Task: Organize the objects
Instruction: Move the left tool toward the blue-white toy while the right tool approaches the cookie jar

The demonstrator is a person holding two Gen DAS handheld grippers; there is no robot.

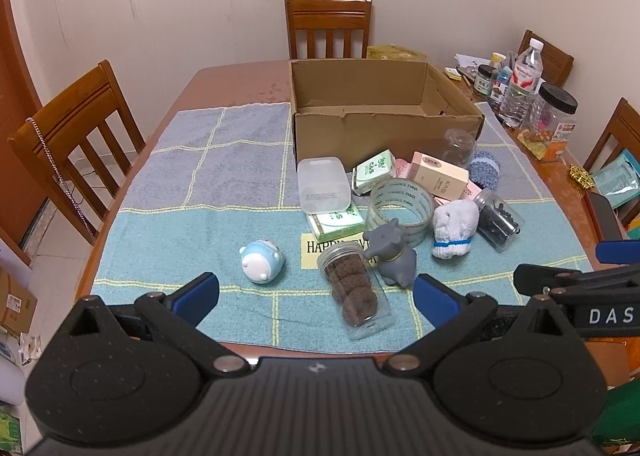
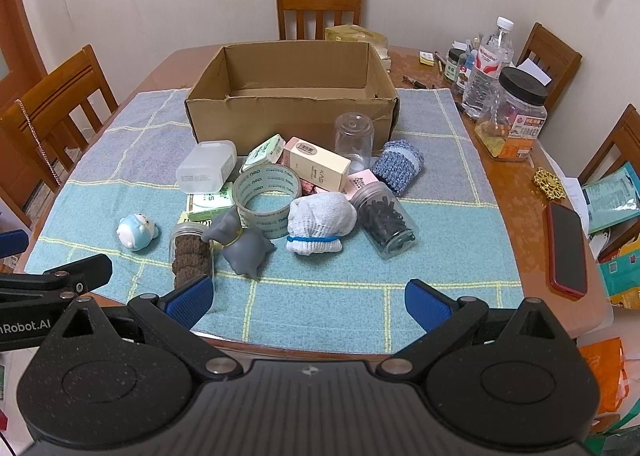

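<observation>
Before the cardboard box (image 2: 292,112), clutter heaped on the towel (image 2: 440,256)
My left gripper (image 1: 316,296) and right gripper (image 2: 310,300) hang with jaws wide apart, empty; tape roll (image 2: 266,200), grey toy (image 2: 244,244) and cookie jar (image 1: 356,292) lie near the box's front wall, blue pig toy (image 1: 262,261) off to their left

An open brown cardboard box (image 2: 292,112) stands empty at the far side of the blue checked towel (image 2: 340,296). Near it lies a heap: a clear tape roll (image 2: 266,198) on edge, a grey rubber elephant toy (image 2: 244,246), a clear jar of brown cookies (image 2: 190,252) on its side, a white bundled sock (image 2: 320,224), and a jar of black pieces (image 2: 386,220) tipped over. A blue-and-white pig toy (image 2: 136,231) lies apart, left.
</observation>
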